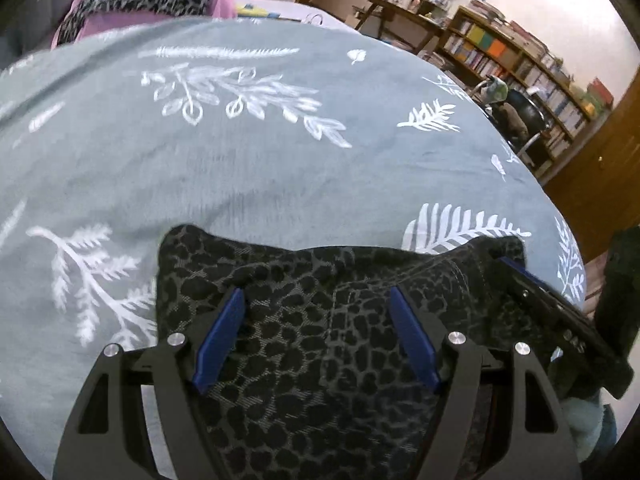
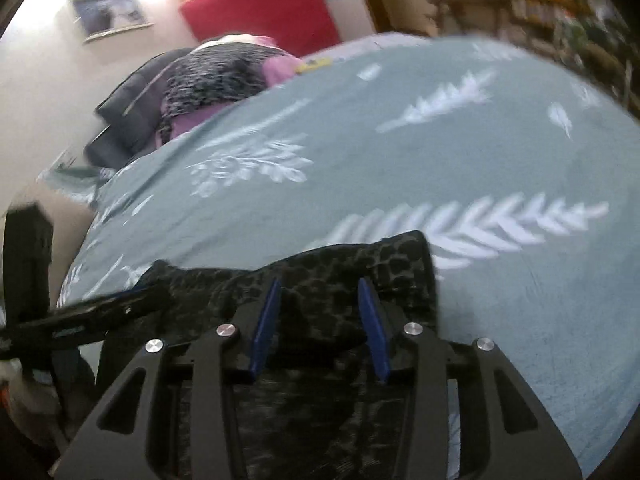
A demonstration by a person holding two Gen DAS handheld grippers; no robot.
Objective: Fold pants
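Pants: dark grey leopard print, bunched at the near edge of the bed, on its grey-green leaf-print cover. Left hand-held gripper and right hand-held gripper both spread over the fabric. Bookshelf behind.

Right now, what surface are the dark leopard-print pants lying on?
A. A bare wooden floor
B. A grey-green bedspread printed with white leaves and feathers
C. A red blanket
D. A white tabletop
B. In the left wrist view the pants lie on the grey-green bedspread with white leaf and feather prints, with the left gripper and right gripper both open over the fabric.
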